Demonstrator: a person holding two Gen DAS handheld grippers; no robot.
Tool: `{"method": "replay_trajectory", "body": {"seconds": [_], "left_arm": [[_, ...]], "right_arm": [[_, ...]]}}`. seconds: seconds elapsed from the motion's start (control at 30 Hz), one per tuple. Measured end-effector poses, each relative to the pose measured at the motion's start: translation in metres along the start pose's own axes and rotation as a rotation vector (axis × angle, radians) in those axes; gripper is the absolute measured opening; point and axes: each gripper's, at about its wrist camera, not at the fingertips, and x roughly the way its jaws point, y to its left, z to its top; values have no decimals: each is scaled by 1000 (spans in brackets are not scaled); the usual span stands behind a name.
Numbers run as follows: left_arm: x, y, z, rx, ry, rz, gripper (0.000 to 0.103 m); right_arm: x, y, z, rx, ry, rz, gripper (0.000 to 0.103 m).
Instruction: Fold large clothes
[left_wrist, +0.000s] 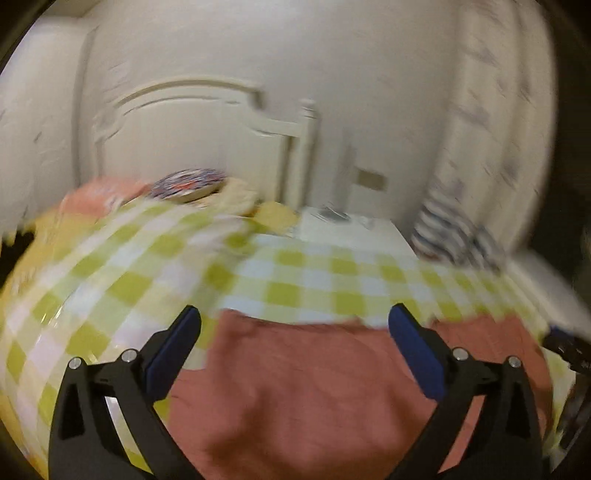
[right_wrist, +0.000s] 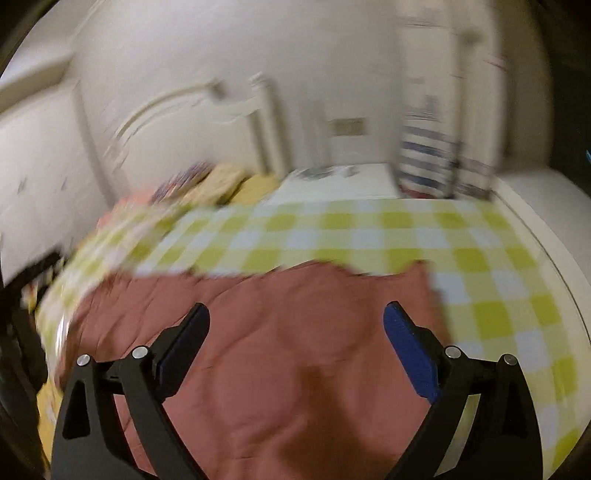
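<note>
1. Both sets of jaws stand spread wide, nothing between the pads. No earlier view to compare against.
2. Left gripper (left_wrist: 295, 325): blue pads apart, hovering over the near part of the rust-red garment (left_wrist: 295, 387), not touching it.
3. Right gripper (right_wrist: 297, 321): same wide spread, empty, over the same garment (right_wrist: 288, 350).
4. Garment lies spread flat on the bed's yellow-green checked sheet (right_wrist: 369, 229), at the near edge; its far hem runs across the sheet, right-hand corner well short of the bed's right edge.
5. Headboard (left_wrist: 192, 122), cream, at the far left end; pillows (left_wrist: 192, 184) piled against it, detail blurred.
6. Striped cloth (right_wrist: 424, 166) hangs beyond the bed's far right corner.
7. Both views smeared by motion; fine folds unreadable.
</note>
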Motion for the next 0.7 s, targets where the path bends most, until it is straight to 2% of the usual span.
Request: {"method": "replay_trajectory", "body": {"seconds": [0.03, 0.1, 0.17, 0.23, 0.3, 0.37, 0.7], "left_arm": [[7, -13, 0, 39, 19, 10, 101], [29, -37, -10, 129, 66, 61, 101], [67, -48, -28, 209, 122, 139, 101], [97, -40, -52, 242, 209, 188, 101], [116, -23, -59, 156, 317, 130, 101], [119, -16, -56, 119, 328, 107, 101], [111, -14, -59, 126, 315, 103, 101]], "right_arm": [[6, 12, -1, -42, 18, -4, 92], [33, 44, -10, -177, 73, -66, 92], [68, 58, -29, -270, 154, -123, 93], [87, 51, -45, -251, 173, -82, 96], [90, 35, -43, -154, 191, -21, 96], [92, 31, -43, -142, 202, -7, 97], [89, 30, -45, -136, 187, -7, 97]]}}
